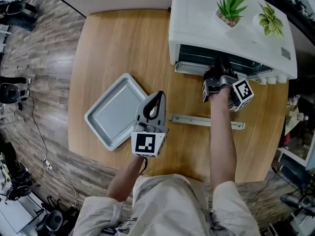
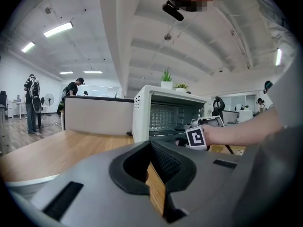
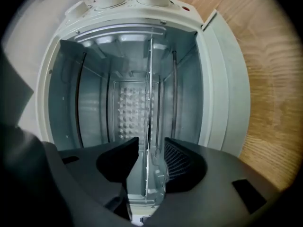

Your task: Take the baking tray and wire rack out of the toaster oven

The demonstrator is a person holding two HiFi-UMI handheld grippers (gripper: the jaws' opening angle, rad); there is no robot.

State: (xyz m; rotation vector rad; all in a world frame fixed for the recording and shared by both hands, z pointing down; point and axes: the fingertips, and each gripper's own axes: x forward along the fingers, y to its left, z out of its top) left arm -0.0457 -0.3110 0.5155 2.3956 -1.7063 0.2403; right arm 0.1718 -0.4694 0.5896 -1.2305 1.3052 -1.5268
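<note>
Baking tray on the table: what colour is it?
Light silver-grey; the baking tray shows best in the head view.

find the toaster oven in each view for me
Head view: toaster oven at top right, front open.
Left gripper view: oven at centre, white side showing.
Right gripper view: oven's inside fills the frame, turned sideways.
Shared landmark: the right gripper at the oven's mouth.
</note>
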